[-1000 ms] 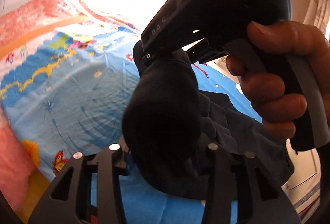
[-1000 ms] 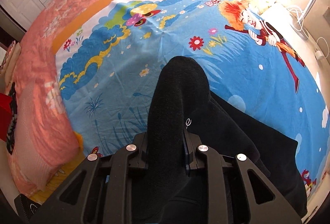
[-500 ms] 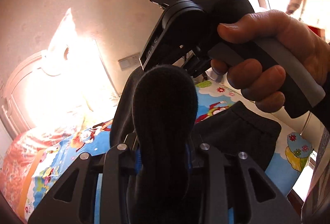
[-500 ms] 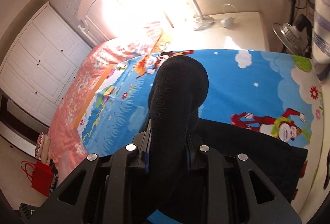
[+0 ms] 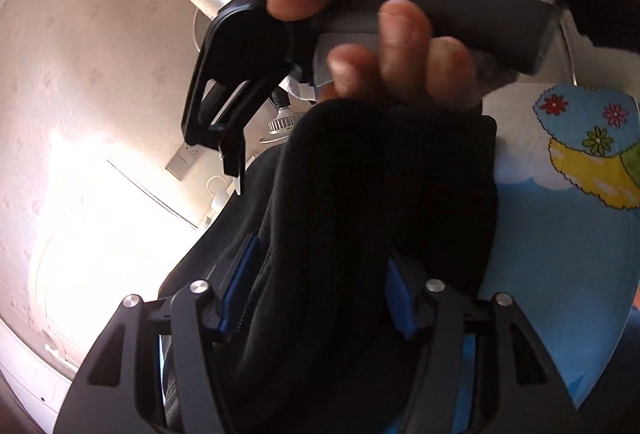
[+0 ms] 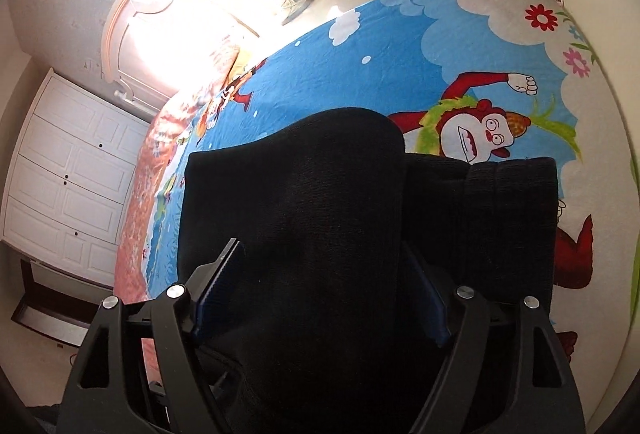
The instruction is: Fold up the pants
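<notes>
The black pants (image 6: 328, 218) are seen draped over a cartoon-printed blue bedsheet (image 6: 400, 46), with a folded layer lying on the sheet beside the monkey print (image 6: 480, 134). In the right wrist view, the right gripper (image 6: 320, 290) is shown with its jaws opening; the blue pads (image 6: 218, 286) are now spread well apart, though a thick fold of fabric is still bunched between them. A second ago the same fold was clamped tightly between narrow fingers. In the left wrist view, the left gripper (image 5: 316, 290) is also opening, with its blue pads (image 5: 240, 286) drawn slightly away from the cloth that was pinched before. The person's right hand (image 5: 400, 46) is seen above, wrapped around the other gripper's handle. The wall and a bright headboard have replaced the earlier view across the bed.
</notes>
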`<state>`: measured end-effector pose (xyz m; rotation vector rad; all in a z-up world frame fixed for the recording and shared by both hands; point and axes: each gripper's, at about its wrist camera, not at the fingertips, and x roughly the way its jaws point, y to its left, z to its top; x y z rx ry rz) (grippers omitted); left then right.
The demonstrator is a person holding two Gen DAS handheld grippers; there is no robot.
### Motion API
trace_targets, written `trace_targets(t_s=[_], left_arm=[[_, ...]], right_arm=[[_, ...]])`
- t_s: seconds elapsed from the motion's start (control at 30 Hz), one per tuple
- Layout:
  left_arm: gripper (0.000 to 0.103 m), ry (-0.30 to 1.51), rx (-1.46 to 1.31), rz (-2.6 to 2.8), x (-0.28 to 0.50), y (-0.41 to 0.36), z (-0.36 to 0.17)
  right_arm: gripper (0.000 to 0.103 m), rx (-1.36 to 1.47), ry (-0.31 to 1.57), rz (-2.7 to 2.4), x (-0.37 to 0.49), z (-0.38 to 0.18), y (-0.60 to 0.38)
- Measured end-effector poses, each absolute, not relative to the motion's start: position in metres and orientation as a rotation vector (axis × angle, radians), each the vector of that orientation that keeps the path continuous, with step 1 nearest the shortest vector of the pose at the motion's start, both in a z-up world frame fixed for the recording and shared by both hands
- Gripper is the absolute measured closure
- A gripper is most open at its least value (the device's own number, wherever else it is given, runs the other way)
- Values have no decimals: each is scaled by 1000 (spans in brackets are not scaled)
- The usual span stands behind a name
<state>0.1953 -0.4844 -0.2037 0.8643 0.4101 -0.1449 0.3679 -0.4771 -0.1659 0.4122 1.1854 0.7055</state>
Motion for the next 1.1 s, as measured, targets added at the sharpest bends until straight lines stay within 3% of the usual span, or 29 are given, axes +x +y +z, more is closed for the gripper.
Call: trace_targets(t_s=[0.03, 0.07, 0.1, 0.2, 0.4, 0.6, 0.77, 0.87, 0.93, 1.0, 1.1], left_arm=[[62, 402, 895, -136, 195, -488, -208], [69, 393, 918, -131, 195, -490, -211], [73, 392, 931, -129, 196, -490, -212], [76, 357, 936, -116, 193, -489, -202], [76, 218, 1021, -133, 188, -503, -189], [76, 230, 1069, -213, 191, -527, -204], [70, 234, 1140, -218, 196, -535, -222], [50, 225, 1097, -268, 186, -528, -209], [42, 217, 1027, -324, 173, -516, -192], [42, 237, 928, -349, 166, -489, -169], [42, 271, 825, -337, 162, -452, -146]], right_arm=[[30, 390, 1190, 694, 369, -167, -474], [41, 354, 1208, 682, 370, -169, -471], [60, 303, 1230, 644, 370, -172, -469], [77, 279, 1197, 649, 360, -156, -477], [78, 182, 1093, 539, 347, -114, -497], [77, 202, 1128, 433, 346, -141, -534], [66, 71, 1137, 310, 346, -160, -529], [33, -41, 1102, 182, 340, -141, -526], [29, -95, 1048, 144, 333, -123, -524], [21, -101, 993, 144, 325, -106, -521], [19, -155, 967, 175, 325, -99, -503]])
